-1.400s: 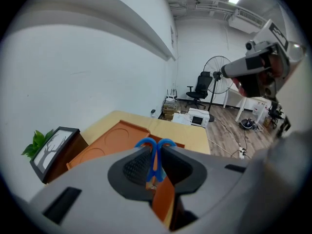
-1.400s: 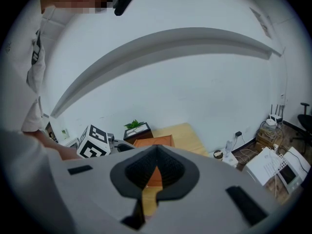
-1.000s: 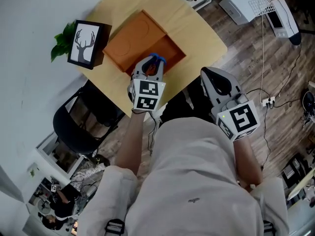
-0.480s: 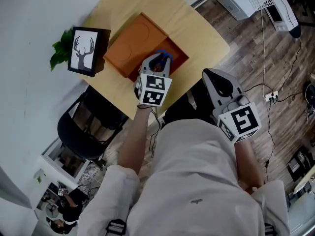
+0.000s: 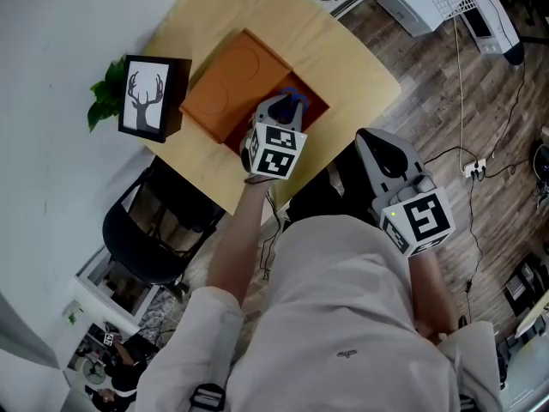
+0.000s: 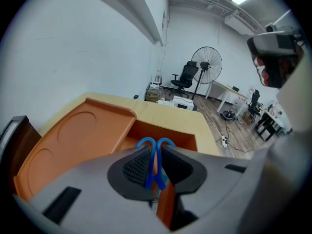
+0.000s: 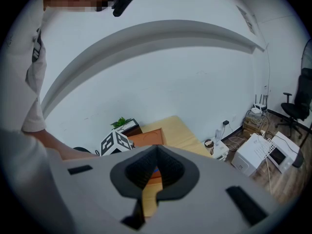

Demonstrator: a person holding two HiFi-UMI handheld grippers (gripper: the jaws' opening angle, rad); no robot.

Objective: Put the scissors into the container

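a: what has the left gripper (image 6: 155, 156) got?

b: the blue scissors (image 6: 156, 144). its jaws are pinched on the handles, and the loops poke out just past the tips. the blades don't show.

a: and the container (image 6: 181, 133)?

b: right ahead of the tips and below them. the scissors hang over its open orange well, not yet inside. the flat orange part (image 6: 83, 135) with round hollows lies off to this tool's left.

a: why hold them so high?

b: i'd guess so the loops clear the near wall before the jaws let go.

a: the right gripper (image 7: 155, 149)?

b: jaws together on nothing. it sits back, well behind the table (image 5: 343, 50) edge, probably just to stay out of the way.
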